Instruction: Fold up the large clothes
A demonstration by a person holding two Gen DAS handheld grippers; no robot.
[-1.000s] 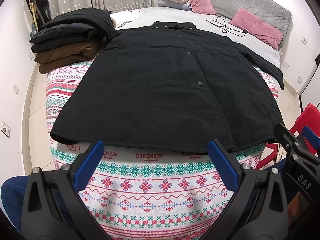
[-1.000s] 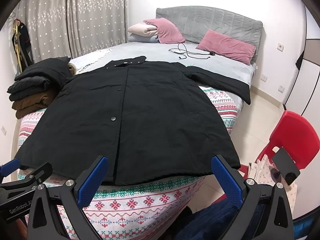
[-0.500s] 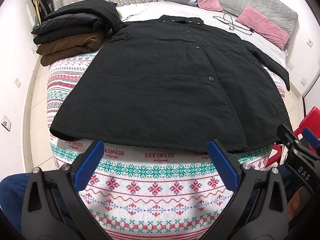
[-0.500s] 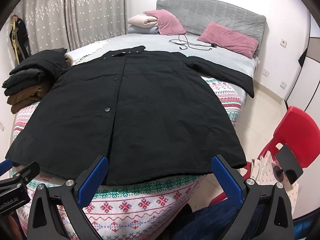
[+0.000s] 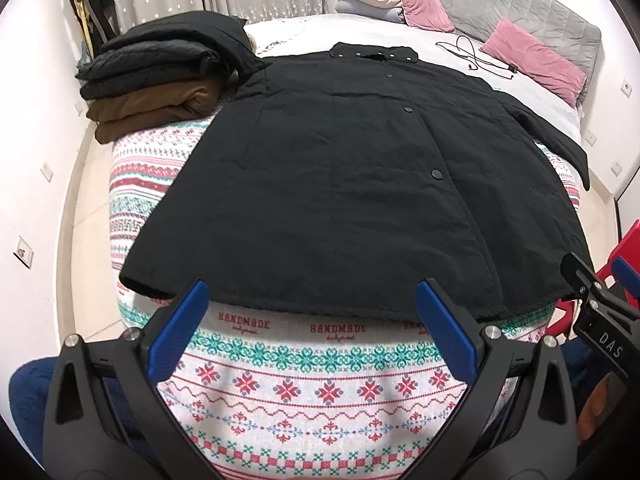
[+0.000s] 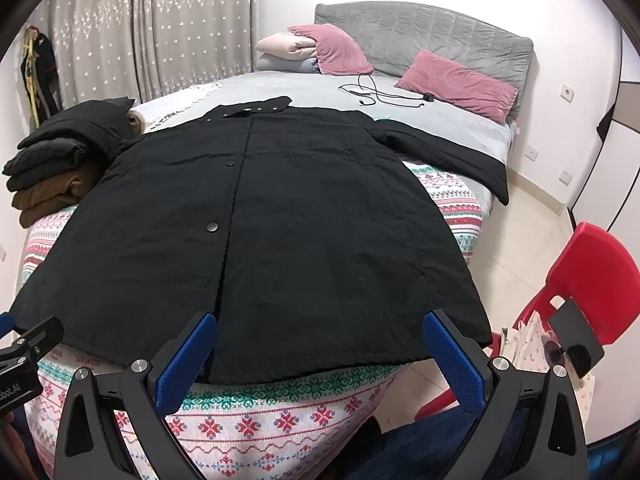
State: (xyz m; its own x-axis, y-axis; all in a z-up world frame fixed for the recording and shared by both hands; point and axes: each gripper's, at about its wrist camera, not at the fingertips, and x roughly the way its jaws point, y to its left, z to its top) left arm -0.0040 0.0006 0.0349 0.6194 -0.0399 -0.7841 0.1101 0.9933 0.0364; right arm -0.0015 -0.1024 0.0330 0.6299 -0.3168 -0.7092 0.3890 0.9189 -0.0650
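A large black button-front coat [image 5: 352, 184] [image 6: 280, 232] lies spread flat on the bed, collar at the far end and hem toward me. Its right sleeve [image 6: 452, 156] stretches out toward the bed's right edge. My left gripper [image 5: 312, 304] hovers open just before the hem, near the coat's left and middle part, nothing between its blue pads. My right gripper [image 6: 320, 340] is open too, above the hem on the right half. In the left wrist view the right gripper [image 5: 600, 312] shows at the right edge.
A patterned knit blanket [image 5: 320, 384] covers the bed's foot. Folded black and brown clothes [image 5: 160, 80] are stacked at the left edge. Pink pillows [image 6: 456, 84] and a black cable [image 6: 380, 94] lie near the grey headboard. A red chair [image 6: 592, 272] stands right of the bed.
Both grippers have moved forward and lower toward the coat's hem, so the coat fills more of each view. Both stay open; the coat has not moved.
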